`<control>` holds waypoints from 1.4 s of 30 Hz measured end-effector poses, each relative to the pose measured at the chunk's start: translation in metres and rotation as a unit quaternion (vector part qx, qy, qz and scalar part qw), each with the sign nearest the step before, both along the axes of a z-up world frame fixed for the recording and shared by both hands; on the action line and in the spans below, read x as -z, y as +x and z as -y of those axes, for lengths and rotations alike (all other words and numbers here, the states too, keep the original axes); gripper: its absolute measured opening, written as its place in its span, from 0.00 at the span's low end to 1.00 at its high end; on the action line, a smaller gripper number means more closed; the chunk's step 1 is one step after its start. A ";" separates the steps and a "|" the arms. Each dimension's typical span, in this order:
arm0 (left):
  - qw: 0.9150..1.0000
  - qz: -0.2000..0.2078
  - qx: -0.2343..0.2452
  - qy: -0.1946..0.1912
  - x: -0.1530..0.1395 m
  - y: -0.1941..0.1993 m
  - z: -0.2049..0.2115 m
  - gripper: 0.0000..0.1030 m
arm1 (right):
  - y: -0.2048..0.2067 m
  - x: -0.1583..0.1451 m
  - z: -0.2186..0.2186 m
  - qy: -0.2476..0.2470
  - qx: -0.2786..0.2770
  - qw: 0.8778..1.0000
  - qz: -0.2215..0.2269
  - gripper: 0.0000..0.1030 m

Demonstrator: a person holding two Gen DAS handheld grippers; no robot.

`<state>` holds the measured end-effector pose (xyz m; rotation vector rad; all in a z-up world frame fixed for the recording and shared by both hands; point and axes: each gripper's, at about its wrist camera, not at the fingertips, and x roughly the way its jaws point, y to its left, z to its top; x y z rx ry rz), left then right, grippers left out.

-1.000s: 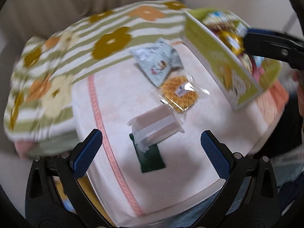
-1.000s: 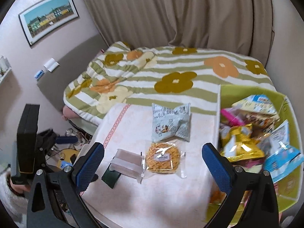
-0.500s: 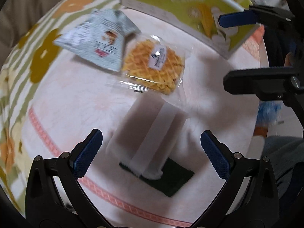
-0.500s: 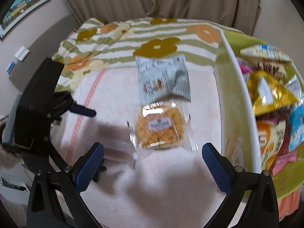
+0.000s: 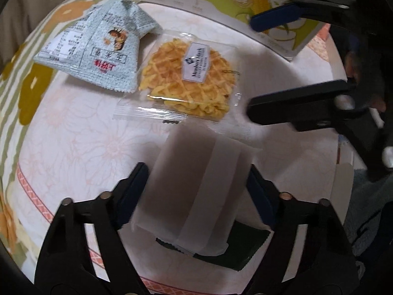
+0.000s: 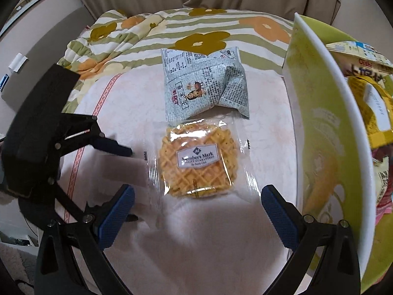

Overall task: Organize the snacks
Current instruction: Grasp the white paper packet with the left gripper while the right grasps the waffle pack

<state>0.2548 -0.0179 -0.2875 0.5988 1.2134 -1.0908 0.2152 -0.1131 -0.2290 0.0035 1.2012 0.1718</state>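
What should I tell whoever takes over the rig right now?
Left tool: open, fingers either side of the white frosted packet, not yet closed on it; that packet lies on a dark green packet.
Right tool: open, empty, hovering just short of the waffle cookie pack.
Grey newsprint-pattern snack bag lies beyond it on the pink towel.
Green box, on the right, already holds several snacks.
Left: four packets still to go in, by my guess.
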 end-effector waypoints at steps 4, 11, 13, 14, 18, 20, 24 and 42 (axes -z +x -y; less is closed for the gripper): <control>1.000 -0.004 -0.007 0.003 -0.002 0.001 -0.002 0.66 | 0.008 0.006 -0.005 0.001 -0.007 1.000 -0.007 1.00; 0.998 -0.003 -0.060 0.008 -0.008 0.016 -0.025 0.66 | 0.024 0.012 -0.008 0.007 -0.012 1.000 -0.014 1.00; 0.996 -0.002 -0.088 0.005 -0.012 0.024 -0.039 0.66 | 0.027 0.016 -0.008 0.008 -0.011 1.000 -0.018 1.00; 0.995 -0.001 -0.100 0.006 -0.013 0.028 -0.044 0.66 | 0.028 0.017 -0.009 0.006 -0.012 1.000 -0.020 1.00; 0.989 0.000 -0.146 0.000 -0.016 0.040 -0.067 0.66 | 0.031 0.028 -0.011 -0.003 -0.015 0.999 -0.030 1.00; 0.986 0.000 -0.168 -0.003 -0.017 0.045 -0.077 0.66 | 0.033 0.034 -0.013 -0.017 -0.020 0.999 -0.031 1.00; 0.981 0.000 -0.195 -0.010 -0.019 0.049 -0.084 0.66 | 0.037 0.041 -0.017 -0.049 -0.037 0.998 -0.031 1.00; 0.956 0.009 -0.292 -0.038 -0.049 0.052 -0.100 0.66 | 0.024 0.029 -0.024 -0.026 -0.034 0.999 -0.003 0.71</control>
